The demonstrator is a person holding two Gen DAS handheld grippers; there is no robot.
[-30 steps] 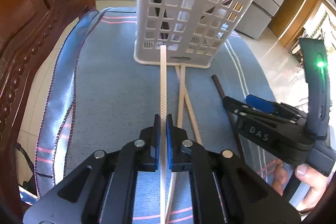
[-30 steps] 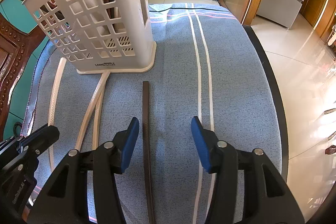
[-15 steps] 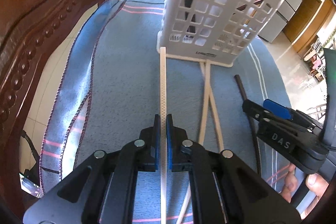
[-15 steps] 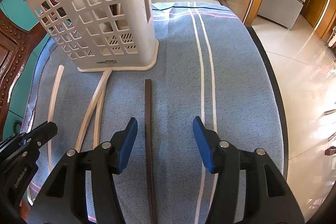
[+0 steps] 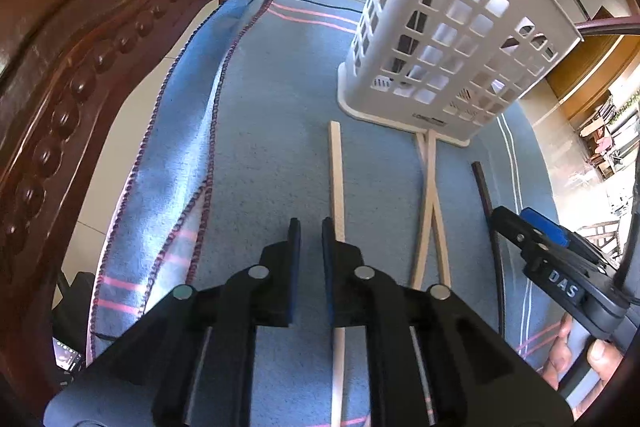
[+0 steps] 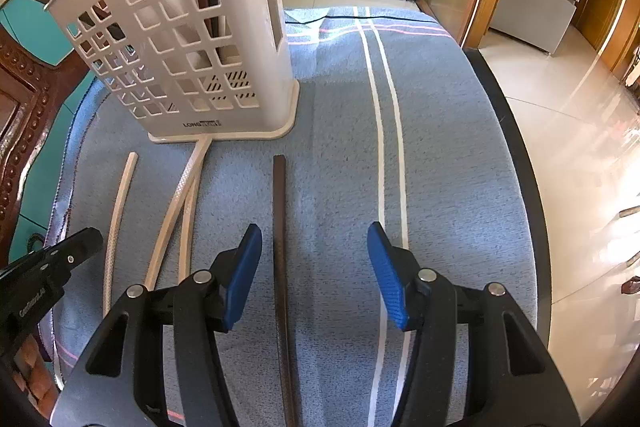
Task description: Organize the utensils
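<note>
A white slotted utensil basket [image 5: 440, 47] stands on the blue cloth [image 5: 260, 155]. My left gripper [image 5: 311, 227] hovers low over the cloth with its jaws opening and nothing between the pads. A cream chopstick [image 5: 336, 167] lies flat and runs under its right finger. Two crossed cream chopsticks [image 5: 430, 195] touch the basket's base. My right gripper [image 6: 314, 239] stands open over a dark chopstick [image 6: 279, 207], which lies between the fingers, nearer the left one, untouched. The basket [image 6: 180, 47] holds some dark utensils.
A carved wooden chair [image 5: 80, 47] crowds the left edge of the cloth. A thin black cable [image 6: 360, 17] crosses the far end. The table's dark rim [image 6: 516, 147] and tiled floor lie to the right. A hand [image 5: 580, 359] holds the right gripper.
My left gripper has let go of the cream chopstick, which now lies on the cloth, and has shifted left of the basket. The right gripper has stayed put.
</note>
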